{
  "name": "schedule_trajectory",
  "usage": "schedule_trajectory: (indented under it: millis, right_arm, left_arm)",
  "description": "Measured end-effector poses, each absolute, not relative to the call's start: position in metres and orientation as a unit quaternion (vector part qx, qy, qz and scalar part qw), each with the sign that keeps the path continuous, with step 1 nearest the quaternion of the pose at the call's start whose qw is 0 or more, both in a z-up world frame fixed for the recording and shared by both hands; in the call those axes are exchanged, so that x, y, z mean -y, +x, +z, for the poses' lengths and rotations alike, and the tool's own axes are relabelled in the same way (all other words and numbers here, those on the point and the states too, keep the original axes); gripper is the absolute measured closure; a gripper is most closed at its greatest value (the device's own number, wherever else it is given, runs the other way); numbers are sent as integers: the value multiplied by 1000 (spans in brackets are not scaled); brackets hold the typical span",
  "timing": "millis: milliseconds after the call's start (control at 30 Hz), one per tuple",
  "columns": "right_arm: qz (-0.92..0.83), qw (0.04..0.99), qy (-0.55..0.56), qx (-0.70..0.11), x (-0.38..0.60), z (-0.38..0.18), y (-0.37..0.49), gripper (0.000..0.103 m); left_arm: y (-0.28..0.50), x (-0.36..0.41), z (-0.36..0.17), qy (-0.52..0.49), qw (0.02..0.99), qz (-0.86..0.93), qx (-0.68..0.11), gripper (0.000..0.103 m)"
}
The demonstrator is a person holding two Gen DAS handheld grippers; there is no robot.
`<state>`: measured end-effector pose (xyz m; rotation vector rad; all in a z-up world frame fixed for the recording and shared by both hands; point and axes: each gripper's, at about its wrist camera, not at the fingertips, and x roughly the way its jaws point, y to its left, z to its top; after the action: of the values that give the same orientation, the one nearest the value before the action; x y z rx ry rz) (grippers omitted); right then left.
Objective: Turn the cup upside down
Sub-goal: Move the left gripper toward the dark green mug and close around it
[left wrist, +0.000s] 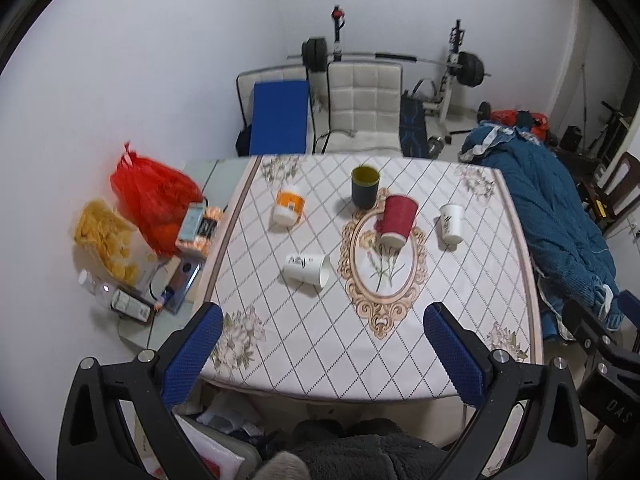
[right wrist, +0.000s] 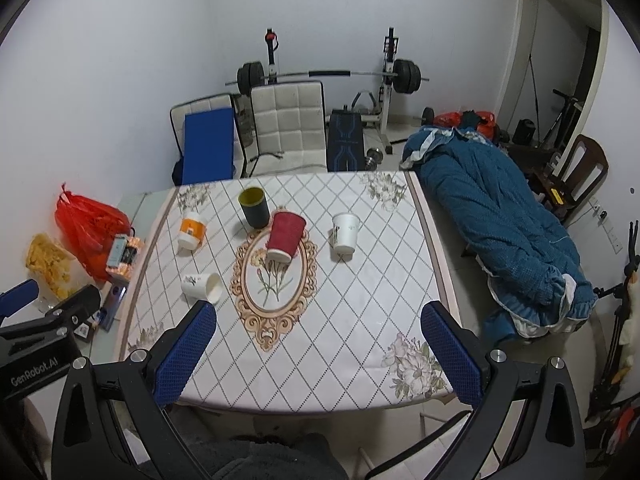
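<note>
Several cups stand on the patterned table (left wrist: 320, 340) (right wrist: 340, 320). A red paper cup (left wrist: 397, 220) (right wrist: 285, 235) stands upright at the middle. A dark cup with a yellow inside (left wrist: 364, 186) (right wrist: 254, 207) stands upright behind it. A white paper cup (left wrist: 451, 223) (right wrist: 345, 232) stands upright to the right. Another white cup (left wrist: 307, 269) (right wrist: 203, 286) lies on its side at the left. An orange-and-white cup (left wrist: 288, 204) (right wrist: 192, 232) sits at the far left. My left gripper (left wrist: 322, 332) and right gripper (right wrist: 318, 328) are both open and empty, above the table's near edge.
A red bag (left wrist: 154, 196) (right wrist: 88, 224), a snack bag (left wrist: 106, 236) and small boxes (left wrist: 198, 226) lie on the side surface at left. White chairs (left wrist: 364, 100) (right wrist: 288, 124) and a weight bench stand behind the table. A blue quilt (left wrist: 548, 216) (right wrist: 496, 216) lies at right.
</note>
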<state>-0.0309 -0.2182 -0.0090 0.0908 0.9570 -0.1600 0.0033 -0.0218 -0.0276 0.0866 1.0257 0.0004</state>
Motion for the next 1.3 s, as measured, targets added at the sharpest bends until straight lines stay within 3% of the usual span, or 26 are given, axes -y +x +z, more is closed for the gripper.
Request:
schedule_trajectory:
  millis: [667,1300]
  right_arm:
    - [-78,764,44,-639,267,-243,42,0]
    - [-149,706,46,-691,268,-342,127,0]
  left_arm:
    - [90,19,-168,67,812,55,-577,0]
    - [250,41,-253,127,802,11,-584,0]
